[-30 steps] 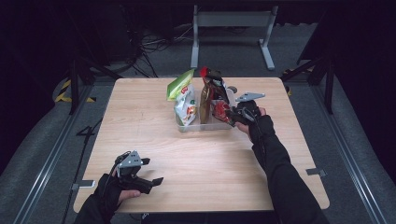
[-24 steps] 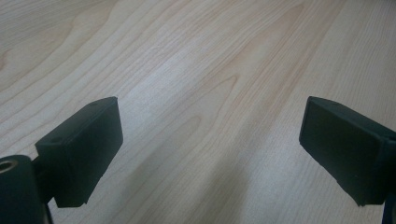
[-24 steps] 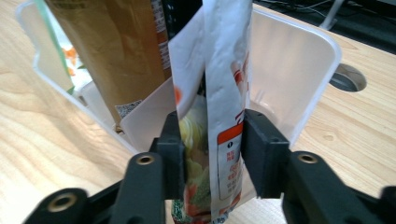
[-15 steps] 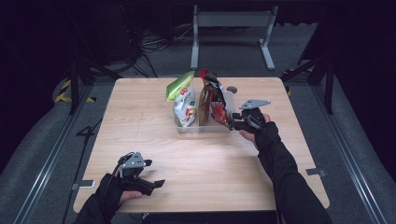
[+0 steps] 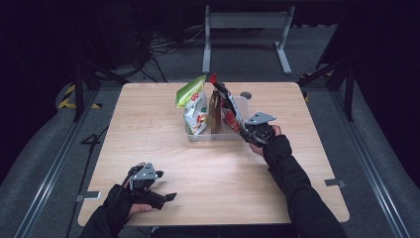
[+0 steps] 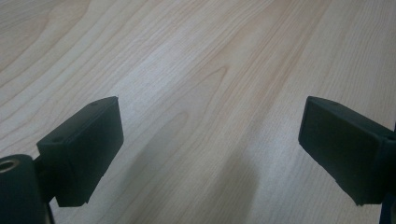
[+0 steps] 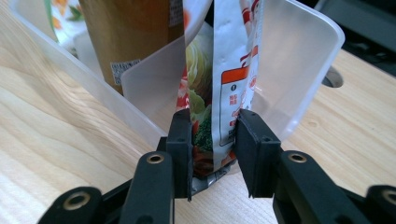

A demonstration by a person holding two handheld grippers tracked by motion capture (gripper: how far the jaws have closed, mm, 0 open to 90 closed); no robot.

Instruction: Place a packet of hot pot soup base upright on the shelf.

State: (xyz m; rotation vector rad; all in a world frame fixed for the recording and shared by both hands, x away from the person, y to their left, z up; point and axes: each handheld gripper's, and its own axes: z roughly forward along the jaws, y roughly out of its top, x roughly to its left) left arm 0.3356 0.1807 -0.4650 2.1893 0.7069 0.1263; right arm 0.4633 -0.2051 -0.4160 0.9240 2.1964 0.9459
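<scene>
A clear plastic bin (image 5: 218,137) stands at the table's middle back, holding a green-and-white bag (image 5: 194,106) and a brown bag (image 5: 215,111) upright. A red snack bag (image 5: 228,106) leans steeply at the bin's right end, its top up and to the left. My right gripper (image 5: 246,134) is shut on this bag's lower edge. In the right gripper view the red bag (image 7: 229,70) runs up between the jaws of the right gripper (image 7: 214,140), in front of the bin's wall (image 7: 299,60). My left gripper (image 5: 166,200) rests open near the front left, and the left gripper (image 6: 210,140) has bare wood between its jaws.
The wooden table (image 5: 148,129) has a round cable hole (image 5: 245,94) just behind the bin. A metal stand (image 5: 247,29) rises beyond the far edge. Dark floor and rails lie on both sides.
My right gripper has drawn back toward the near right, and the red bag has tilted further over with it. The left gripper has hardly moved.
</scene>
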